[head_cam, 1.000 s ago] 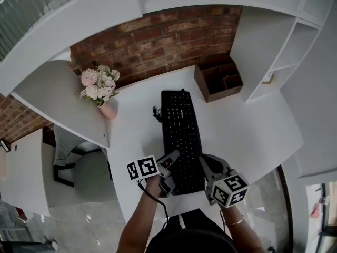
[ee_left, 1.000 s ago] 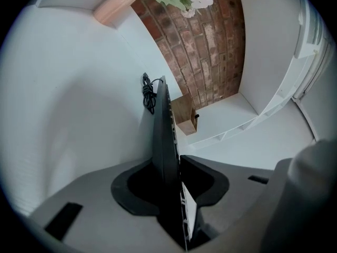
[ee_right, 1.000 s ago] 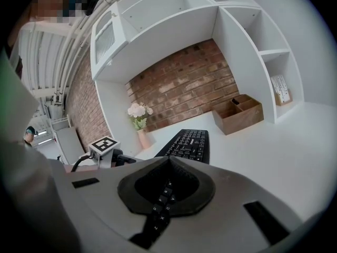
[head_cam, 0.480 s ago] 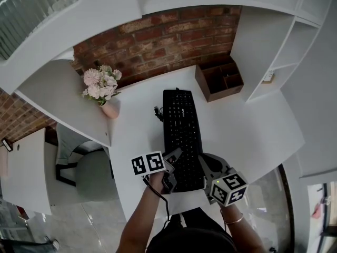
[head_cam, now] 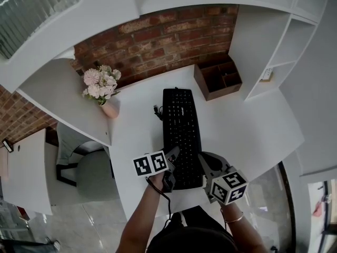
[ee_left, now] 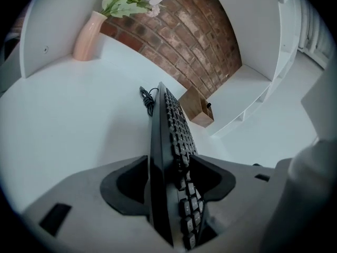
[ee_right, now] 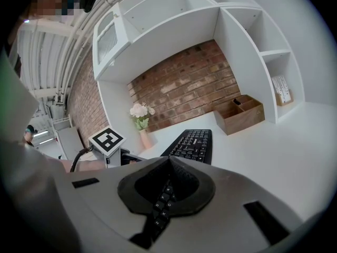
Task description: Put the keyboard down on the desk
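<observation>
**Keyboard down on desk, release step under way**

The keyboard [head_cam: 181,136] lies flat on the white desk [head_cam: 247,125]. Its long axis runs away from the person, and its far end, with the cable [head_cam: 156,112], points at the brick wall. It sits between the flower vase [head_cam: 108,108] on the left and the wooden organiser [head_cam: 217,80] at the far right, well apart from both.

The left claw [head_cam: 171,165] is at the near left edge. Its jaws are opening, so it is released. The keyboard edge stands between the pads, with a gap showing on the key side. The right claw [head_cam: 206,171] is at the near right edge and clenched on the keyboard rim; its own view shows keys pinched between the closed jaws.

Judged step: placing looks done and letting go is half done. The next move likely calls for the right claw to spread too. Both claws then need to pull straight back toward the person without dragging or lifting the near end. Risk: a pad catches the rim and skews the keyboard.
</observation>
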A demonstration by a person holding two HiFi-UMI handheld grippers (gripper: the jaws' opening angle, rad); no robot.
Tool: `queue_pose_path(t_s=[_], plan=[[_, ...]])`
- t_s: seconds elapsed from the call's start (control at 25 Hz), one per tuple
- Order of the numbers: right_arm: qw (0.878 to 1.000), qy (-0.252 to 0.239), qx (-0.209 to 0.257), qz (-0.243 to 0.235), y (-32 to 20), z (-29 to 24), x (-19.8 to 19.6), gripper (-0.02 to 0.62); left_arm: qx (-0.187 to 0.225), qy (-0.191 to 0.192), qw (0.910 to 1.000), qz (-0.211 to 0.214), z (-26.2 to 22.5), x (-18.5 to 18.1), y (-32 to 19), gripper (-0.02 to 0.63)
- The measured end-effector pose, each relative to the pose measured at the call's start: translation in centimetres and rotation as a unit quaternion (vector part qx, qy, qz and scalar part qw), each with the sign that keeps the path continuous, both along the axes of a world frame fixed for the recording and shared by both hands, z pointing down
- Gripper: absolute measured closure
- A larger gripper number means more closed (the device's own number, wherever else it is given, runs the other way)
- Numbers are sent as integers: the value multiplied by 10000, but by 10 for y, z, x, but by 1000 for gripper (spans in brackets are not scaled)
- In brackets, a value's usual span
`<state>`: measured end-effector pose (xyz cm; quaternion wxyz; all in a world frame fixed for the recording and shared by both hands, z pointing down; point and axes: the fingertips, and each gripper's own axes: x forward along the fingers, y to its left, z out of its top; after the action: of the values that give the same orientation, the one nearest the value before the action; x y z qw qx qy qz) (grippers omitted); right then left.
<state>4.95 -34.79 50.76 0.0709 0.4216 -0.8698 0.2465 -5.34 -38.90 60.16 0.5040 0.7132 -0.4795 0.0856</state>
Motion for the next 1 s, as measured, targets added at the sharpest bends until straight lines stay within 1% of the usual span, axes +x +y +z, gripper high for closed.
queue_pose_path(t_s=[0.24,0.44,0.48,0.72,0.8,0.92,1.0], plan=[[10000,-7,44,7,5,-1,-4,591,335,-414,9985,-87,-13,-19,3,377],[9999,10,116,-13,11,-6,-10,591,833,-892,9925,-21,-38,-30,9,380],[9999,14,137,-12,13,-7,-11,591,937,-966,9909,10,-44,-31,10,390],[9994,73,332,52,25,-18,-15,591,1484,-1350,9794,247,-73,-35,25,411],[9991,91,410,94,29,-22,-14,591,1685,-1499,9738,282,-82,-37,31,434],[9986,129,495,156,38,-27,-14,591,1988,-1776,9634,288,-97,-41,41,488],[9983,157,531,188,46,-29,-14,591,2121,-1877,9585,325,-104,-43,49,505]])
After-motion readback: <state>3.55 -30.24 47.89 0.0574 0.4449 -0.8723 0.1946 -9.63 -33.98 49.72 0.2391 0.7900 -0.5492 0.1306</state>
